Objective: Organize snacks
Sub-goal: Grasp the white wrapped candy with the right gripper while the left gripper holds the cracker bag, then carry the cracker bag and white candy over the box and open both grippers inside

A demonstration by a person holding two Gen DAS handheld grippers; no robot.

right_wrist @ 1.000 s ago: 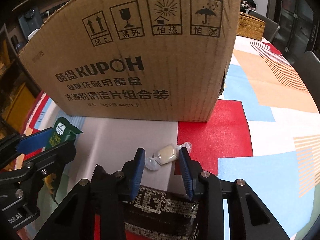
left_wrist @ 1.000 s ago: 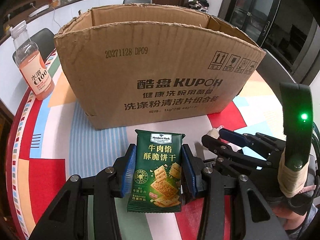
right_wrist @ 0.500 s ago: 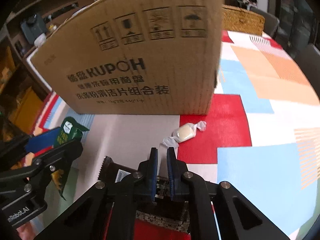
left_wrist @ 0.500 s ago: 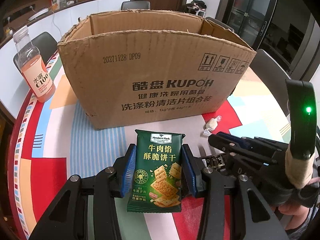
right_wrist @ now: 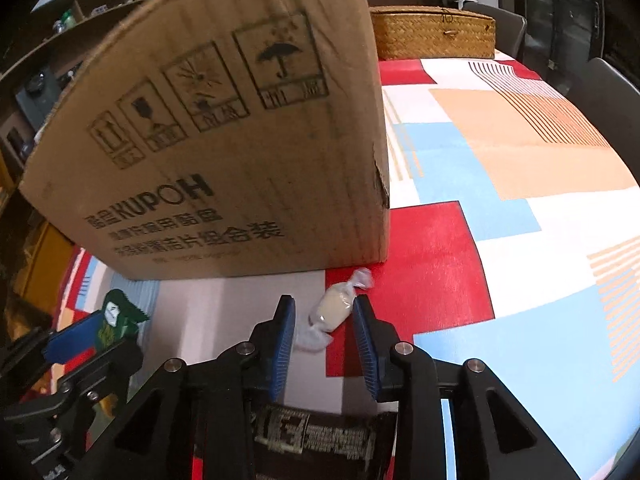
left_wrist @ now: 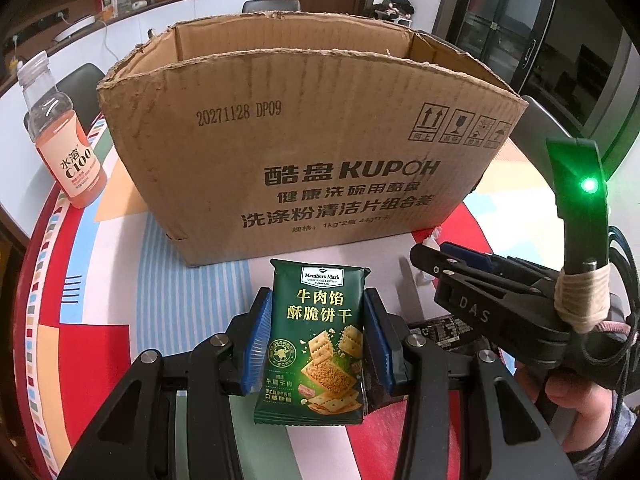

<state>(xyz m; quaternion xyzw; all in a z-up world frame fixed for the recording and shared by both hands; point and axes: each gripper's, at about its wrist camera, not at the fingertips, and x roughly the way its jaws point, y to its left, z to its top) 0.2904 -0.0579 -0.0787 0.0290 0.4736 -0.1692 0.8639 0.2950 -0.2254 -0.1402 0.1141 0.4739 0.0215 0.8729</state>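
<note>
The left tool (left_wrist: 316,336) points steeply down, its pads pressed together on something. The right tool (right_wrist: 324,336) angles down too, jaws opening. A hand (left_wrist: 576,396), probably the right, grips its handle.

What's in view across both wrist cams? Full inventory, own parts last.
box: 1, brown cardboard, open top, table centre
cracker pack: 1, green, pinched in left gripper
candy: 1, cream in clear wrap, on the table by the box's right corner, between the right fingers
bottle: 1, pink drink, left of box
dark packet: 1, black, under right gripper
basket: 1, tan wicker, far table edge
table: 1, multicoloured cloth
left gripper: black, blue pads, shut on cracker pack
right gripper: black, blue pads, opening around candy
hand: 1, holding right gripper
</note>
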